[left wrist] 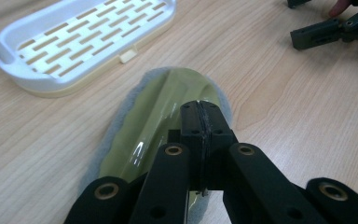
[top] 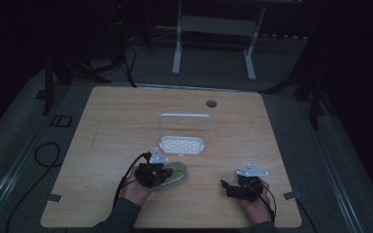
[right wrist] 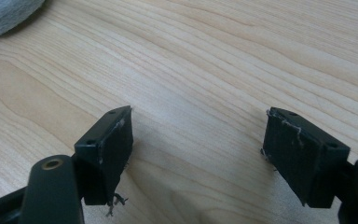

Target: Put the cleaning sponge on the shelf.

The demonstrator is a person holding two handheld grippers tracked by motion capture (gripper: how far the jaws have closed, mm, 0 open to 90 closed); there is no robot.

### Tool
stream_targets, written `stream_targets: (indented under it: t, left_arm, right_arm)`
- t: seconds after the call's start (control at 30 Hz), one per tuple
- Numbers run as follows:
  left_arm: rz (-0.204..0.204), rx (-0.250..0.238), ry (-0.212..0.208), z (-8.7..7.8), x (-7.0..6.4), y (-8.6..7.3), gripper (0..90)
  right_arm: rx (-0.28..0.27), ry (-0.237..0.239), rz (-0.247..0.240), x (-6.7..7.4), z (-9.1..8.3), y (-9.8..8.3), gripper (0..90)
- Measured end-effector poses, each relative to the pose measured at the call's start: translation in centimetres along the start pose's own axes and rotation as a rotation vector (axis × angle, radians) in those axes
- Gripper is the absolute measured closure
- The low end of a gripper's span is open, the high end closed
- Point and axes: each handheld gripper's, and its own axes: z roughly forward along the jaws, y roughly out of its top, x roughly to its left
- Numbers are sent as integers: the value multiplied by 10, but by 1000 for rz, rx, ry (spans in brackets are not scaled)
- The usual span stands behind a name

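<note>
The white slotted rack [left wrist: 81, 39] just beyond the left gripper [left wrist: 200, 114] sits empty, while its jaws pinch tight over the yellow-green scrubber [left wrist: 154, 112] beneath them; the right gripper [right wrist: 198, 140] gapes wide, empty.

Both grippers are black. The left gripper [left wrist: 199, 116] has flat link arms with brass-coloured rivets and small screws. The right gripper [right wrist: 198, 154] has block-shaped pads with frayed edges. Each one carries a grey three-cornered plate and a black cable. The sleeves [top: 119, 216] seem dark grey in the dim light.
</note>
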Motion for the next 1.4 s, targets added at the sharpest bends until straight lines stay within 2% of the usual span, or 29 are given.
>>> stream_targets:
  t: [0.03, 0.2, 0.27, 0.57, 0.83, 1.17, 1.4]
  left_arm:
    - [0, 0, 0, 0, 0, 0, 892]
    - [52, -5, -4, -11, 3, 5, 847]
    - [58, -2, 1, -13, 4, 6, 841]
    - [83, 31, -2, -18, 12, 16, 679]
    - [102, 78, -7, -18, 16, 25, 634]
    - [145, 144, -14, -12, 17, 32, 601]
    - [165, 173, -23, -9, 16, 37, 573]
  right_arm:
    - [0, 0, 0, 0, 0, 0, 237]
    - [-1, 0, 2, 0, 0, 0, 237]
    - [-1, 0, 1, 0, 0, 0, 237]
    - [-1, -1, 2, 0, 0, 0, 237]
    - [-1, 0, 2, 0, 0, 0, 237]
    - [-1, -1, 2, 0, 0, 0, 237]
    - [-4, -1, -4, 0, 0, 0, 237]
